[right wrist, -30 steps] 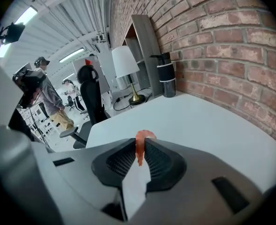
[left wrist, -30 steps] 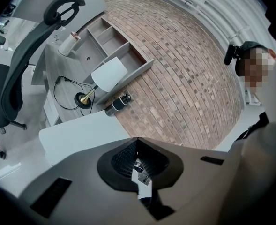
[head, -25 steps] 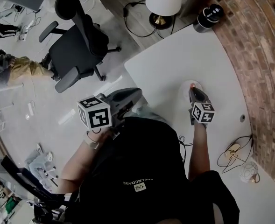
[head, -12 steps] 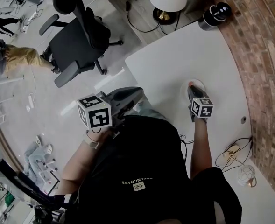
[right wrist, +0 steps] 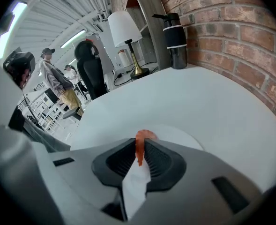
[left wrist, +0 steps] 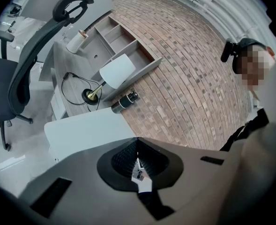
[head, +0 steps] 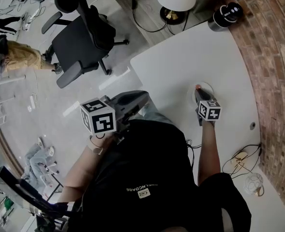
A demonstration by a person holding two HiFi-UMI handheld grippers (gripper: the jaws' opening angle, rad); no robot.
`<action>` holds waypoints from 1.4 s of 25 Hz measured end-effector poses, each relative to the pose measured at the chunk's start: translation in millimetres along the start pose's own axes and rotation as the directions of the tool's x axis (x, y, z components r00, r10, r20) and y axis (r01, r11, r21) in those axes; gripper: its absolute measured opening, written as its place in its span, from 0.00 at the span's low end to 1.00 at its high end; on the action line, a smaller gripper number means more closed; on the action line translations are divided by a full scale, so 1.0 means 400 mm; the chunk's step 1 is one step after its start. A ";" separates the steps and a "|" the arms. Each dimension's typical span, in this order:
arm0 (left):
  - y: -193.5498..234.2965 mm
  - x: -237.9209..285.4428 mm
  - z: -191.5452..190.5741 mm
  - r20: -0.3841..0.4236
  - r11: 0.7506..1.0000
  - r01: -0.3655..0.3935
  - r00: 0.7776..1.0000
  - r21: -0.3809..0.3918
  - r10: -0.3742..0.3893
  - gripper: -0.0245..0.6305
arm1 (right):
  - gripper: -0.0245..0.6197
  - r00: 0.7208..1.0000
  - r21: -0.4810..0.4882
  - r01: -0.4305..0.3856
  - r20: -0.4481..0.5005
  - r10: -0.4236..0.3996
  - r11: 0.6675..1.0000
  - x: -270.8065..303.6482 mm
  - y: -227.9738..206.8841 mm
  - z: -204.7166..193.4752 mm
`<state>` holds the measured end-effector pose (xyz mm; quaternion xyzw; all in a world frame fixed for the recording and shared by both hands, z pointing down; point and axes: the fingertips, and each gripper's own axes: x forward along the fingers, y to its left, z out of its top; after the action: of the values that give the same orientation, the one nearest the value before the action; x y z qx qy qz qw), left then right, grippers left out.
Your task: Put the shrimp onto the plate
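Shrimp (right wrist: 139, 147) sits pinched lengthwise in the right gripper (right wrist: 140, 154), its curled end poking out just above the plate (right wrist: 182, 136) near the table's (right wrist: 212, 102) near edge. A straight drop should do. The left gripper (left wrist: 138, 159), closed on nothing, is held off the table.

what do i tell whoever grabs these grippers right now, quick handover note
Right gripper: shut on the shrimp, which is pinched upright between the jaws with its curled end sticking out past the tips.
Left gripper: shut, nothing in it, held up off the table near the person's body.
Plate: white, on the white table, directly under the right gripper's tips.
Done: shrimp picked up and brought over the plate.
Left: lower it if needed (contact with the plate cannot be told), open the right jaws so that it lies on the plate, then draw back.
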<state>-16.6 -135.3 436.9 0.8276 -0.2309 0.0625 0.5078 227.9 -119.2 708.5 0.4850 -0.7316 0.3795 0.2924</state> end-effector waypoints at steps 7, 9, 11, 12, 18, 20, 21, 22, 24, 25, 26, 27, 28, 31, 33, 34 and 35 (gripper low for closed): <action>0.006 -0.004 -0.003 0.009 1.000 -0.005 1.000 -0.012 0.005 0.04 | 0.13 1.000 0.000 -0.003 -0.006 0.003 1.000 0.007 0.001 -0.003; 0.006 -0.006 -0.003 0.012 1.000 -0.006 1.000 -0.013 0.006 0.04 | 0.13 1.000 -0.003 0.000 -0.010 0.000 1.000 0.007 0.002 -0.005; 0.007 -0.009 -0.002 0.015 1.000 -0.007 1.000 -0.015 0.007 0.04 | 0.13 1.000 -0.005 0.001 -0.010 -0.001 1.000 0.008 0.003 -0.004; 0.008 -0.010 -0.001 0.017 1.000 -0.008 1.000 -0.016 0.008 0.04 | 0.13 1.000 -0.003 0.000 -0.008 0.000 1.000 0.009 0.004 -0.003; 0.006 -0.012 -0.005 0.023 1.000 -0.011 1.000 -0.017 0.011 0.04 | 0.13 0.999 0.009 -0.029 -0.019 0.029 1.000 0.015 0.013 -0.015; 0.005 -0.013 -0.007 0.025 1.000 -0.011 1.000 -0.018 0.011 0.04 | 0.13 0.999 0.012 -0.028 -0.020 0.028 1.000 0.015 0.013 -0.015; 0.004 -0.014 -0.007 0.025 1.000 -0.011 1.000 -0.018 0.011 0.04 | 0.13 0.999 0.013 -0.027 -0.019 0.027 1.000 0.015 0.013 -0.015; 0.003 -0.014 -0.007 0.026 1.000 -0.011 1.000 -0.018 0.011 0.04 | 0.13 0.999 0.014 -0.026 -0.018 0.026 1.000 0.014 0.013 -0.014; 0.002 -0.016 -0.008 0.030 1.000 -0.011 0.999 -0.016 0.011 0.04 | 0.13 1.000 0.010 -0.023 -0.016 0.023 1.000 0.012 0.013 -0.011; 0.000 -0.017 -0.009 0.032 1.000 -0.011 0.999 -0.016 0.011 0.04 | 0.13 1.000 0.008 -0.022 -0.015 0.022 1.000 0.011 0.013 -0.011; -0.001 -0.017 -0.011 0.034 1.000 -0.010 0.999 -0.015 0.011 0.04 | 0.13 1.000 0.006 -0.021 -0.014 0.021 1.000 0.010 0.012 -0.011; -0.003 -0.018 -0.012 0.035 1.000 -0.010 0.999 -0.015 0.010 0.04 | 0.13 1.000 0.006 -0.020 -0.012 0.020 1.000 0.008 0.011 -0.010; -0.004 -0.018 -0.013 0.035 1.000 -0.009 0.999 -0.015 0.009 0.04 | 0.13 1.000 0.006 -0.019 -0.011 0.019 1.000 0.007 0.010 -0.009; -0.007 -0.020 -0.015 0.036 1.000 -0.006 0.999 -0.015 0.007 0.04 | 0.13 1.000 0.009 -0.012 -0.007 0.012 1.000 0.003 0.008 -0.005; -0.009 -0.025 -0.016 0.041 1.000 -0.004 0.999 -0.015 0.005 0.04 | 0.13 1.000 0.008 -0.005 -0.002 0.006 1.000 -0.003 0.008 -0.003; -0.010 -0.028 -0.017 0.044 1.000 -0.003 0.999 -0.016 0.003 0.04 | 0.13 1.000 0.006 -0.002 0.002 0.002 1.000 -0.007 0.008 0.000; -0.011 -0.030 -0.018 0.047 1.000 -0.001 0.999 -0.016 0.002 0.04 | 0.13 1.000 0.005 0.001 0.006 -0.001 1.000 -0.012 0.008 0.004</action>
<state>-24.3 -123.6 432.8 0.8245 -0.2438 0.0417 0.5090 226.4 -117.4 703.1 0.4874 -0.7313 0.3795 0.2893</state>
